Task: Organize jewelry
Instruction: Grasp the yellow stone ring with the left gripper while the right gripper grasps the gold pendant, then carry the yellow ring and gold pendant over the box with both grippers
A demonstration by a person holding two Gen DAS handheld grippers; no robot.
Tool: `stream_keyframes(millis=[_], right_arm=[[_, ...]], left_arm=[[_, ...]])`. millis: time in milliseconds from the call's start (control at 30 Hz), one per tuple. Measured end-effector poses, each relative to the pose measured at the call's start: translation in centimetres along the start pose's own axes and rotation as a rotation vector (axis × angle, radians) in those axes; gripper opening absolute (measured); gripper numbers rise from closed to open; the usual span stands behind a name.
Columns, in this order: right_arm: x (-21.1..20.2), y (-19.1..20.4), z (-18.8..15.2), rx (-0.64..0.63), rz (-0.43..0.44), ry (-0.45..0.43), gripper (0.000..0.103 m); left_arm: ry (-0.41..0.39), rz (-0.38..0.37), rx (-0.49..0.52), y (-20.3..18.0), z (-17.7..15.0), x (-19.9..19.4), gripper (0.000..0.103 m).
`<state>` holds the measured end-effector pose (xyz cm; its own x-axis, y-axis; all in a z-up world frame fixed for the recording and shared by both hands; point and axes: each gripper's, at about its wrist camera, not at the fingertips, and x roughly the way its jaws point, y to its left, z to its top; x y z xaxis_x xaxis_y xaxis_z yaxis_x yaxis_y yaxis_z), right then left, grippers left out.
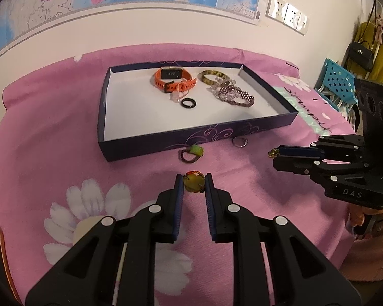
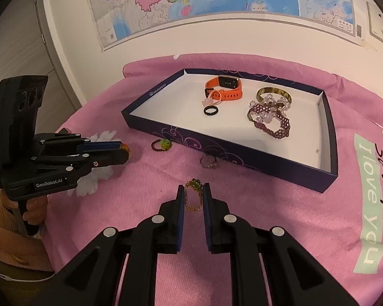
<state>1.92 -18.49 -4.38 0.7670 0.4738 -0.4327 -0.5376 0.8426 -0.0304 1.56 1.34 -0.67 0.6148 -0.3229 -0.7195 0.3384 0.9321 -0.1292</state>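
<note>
In the left wrist view my left gripper (image 1: pixel 193 178) is shut on a yellow bead ring (image 1: pixel 193 185) with an orange beaded band, low over the pink cloth. My right gripper (image 2: pixel 193 188) is shut on a gold chain ring (image 2: pixel 193 196) with a green stone. Each gripper shows in the other's view: the right gripper (image 1: pixel 273 153) at the right, the left gripper (image 2: pixel 125 151) at the left. A navy box (image 1: pixel 191 141) (image 2: pixel 217 149) with a white floor holds an orange watch (image 1: pixel 175 80), a mottled bangle (image 1: pixel 212 76), a purple beaded bracelet (image 1: pixel 238 97) and a black ring (image 1: pixel 188 103).
On the cloth in front of the box lie a dark bead ring with a green stone (image 1: pixel 190 153) (image 2: pixel 161 144) and a silver ring (image 1: pixel 240 142) (image 2: pixel 208 162). A blue perforated basket (image 1: pixel 338 81) stands off the right edge. A hand holds each gripper's handle.
</note>
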Motion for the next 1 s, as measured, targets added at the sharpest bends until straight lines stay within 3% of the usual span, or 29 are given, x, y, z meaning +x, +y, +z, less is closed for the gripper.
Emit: stream_keyframes(millis=[1000], right_arm=[[-0.9, -0.7, 1.7, -0.001, -0.009, -0.049, 0.012]], left_arm=[[-0.062, -0.05, 0.018, -1.4, 2.1, -0.9, 0.017]])
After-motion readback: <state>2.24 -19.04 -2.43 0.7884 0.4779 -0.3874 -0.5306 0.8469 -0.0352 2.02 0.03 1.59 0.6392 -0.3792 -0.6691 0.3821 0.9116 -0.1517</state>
